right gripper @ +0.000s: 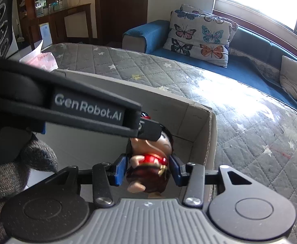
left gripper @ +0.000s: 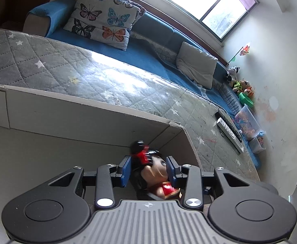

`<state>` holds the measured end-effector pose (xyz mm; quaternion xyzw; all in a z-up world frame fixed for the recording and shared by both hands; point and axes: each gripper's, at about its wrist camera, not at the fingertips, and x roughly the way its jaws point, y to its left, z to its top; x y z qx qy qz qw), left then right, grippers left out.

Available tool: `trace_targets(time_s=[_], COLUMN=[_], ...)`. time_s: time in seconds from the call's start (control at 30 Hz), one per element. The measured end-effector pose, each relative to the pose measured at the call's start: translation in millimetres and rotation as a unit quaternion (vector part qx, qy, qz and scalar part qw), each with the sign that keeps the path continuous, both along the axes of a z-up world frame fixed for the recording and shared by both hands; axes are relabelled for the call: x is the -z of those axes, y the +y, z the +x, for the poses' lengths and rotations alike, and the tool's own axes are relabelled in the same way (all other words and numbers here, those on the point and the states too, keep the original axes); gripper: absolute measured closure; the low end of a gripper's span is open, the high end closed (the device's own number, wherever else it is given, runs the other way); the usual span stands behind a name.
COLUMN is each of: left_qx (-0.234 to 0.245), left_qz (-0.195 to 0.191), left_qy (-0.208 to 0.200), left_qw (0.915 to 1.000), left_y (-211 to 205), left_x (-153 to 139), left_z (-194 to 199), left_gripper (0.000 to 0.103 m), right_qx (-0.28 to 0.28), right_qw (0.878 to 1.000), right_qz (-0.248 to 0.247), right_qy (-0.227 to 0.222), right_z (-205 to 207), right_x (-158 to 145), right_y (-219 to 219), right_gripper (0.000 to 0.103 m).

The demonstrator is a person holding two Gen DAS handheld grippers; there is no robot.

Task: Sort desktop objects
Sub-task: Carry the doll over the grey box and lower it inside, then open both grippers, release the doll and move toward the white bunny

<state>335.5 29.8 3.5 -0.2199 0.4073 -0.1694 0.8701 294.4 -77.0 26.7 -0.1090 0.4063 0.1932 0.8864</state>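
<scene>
While both grippers hold one figurine, it hangs inside the cardboard box.

Left wrist view: left hand-held gripper (left gripper: 148, 167) clamps the figurine (left gripper: 155, 174) over the box (left gripper: 87, 109). Right wrist view: right hand-held gripper (right gripper: 148, 169) pinches its body; next, release.

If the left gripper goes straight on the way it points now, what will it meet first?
Probably the doll itself: its head already sits between the left gripper pads. Past it, the line seems to run to the inner corner of the cardboard box, though depth is unclear.
</scene>
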Motion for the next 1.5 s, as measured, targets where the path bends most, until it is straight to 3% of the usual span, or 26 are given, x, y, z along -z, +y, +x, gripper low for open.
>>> trace_targets(time_s=[0.33,0.57,0.67,0.77,0.87,1.3,1.5], left_qx=[-0.004,-0.006,-0.007,-0.005,-0.004,0.01,0.019], left_qz=[0.008,0.027,0.041,0.039,0.039,0.045,0.049], left_qy=[-0.009,-0.04,-0.056,-0.067,-0.075,-0.106,-0.09], left_qw=[0.9999,0.9988,0.9975,0.997,0.9964,0.9933,0.9945], left_y=[0.8,-2.9,-7.2,-8.6,-10.0,-16.9,-23.1], left_x=[-5.1,-22.3,-29.8,-35.6,-40.4,-40.5,-26.2], left_z=[-10.9,-35.0,-50.2,-67.3,-84.5,-150.3,-163.3], left_gripper=[0.063,0.063,0.063,0.063,0.063,0.063,0.063], right_qx=[0.0,0.007,0.011,0.01,0.009,0.005,0.0], right_qw=[1.0,0.998,0.996,0.994,0.992,0.98,0.982], right_qz=[0.019,0.043,0.052,0.06,0.068,0.121,0.117], right_qy=[-0.025,-0.054,-0.069,-0.087,-0.106,-0.158,-0.145], right_z=[-12.4,-38.1,-51.0,-68.8,-90.7,-167.7,-194.6], right_x=[-13.6,-31.2,-37.6,-43.6,-48.5,-52.6,-38.6], right_y=[-14.0,-30.8,-37.3,-43.5,-50.7,-85.1,-96.1], right_gripper=[0.054,0.034,0.02,0.017,0.003,0.0,0.0])
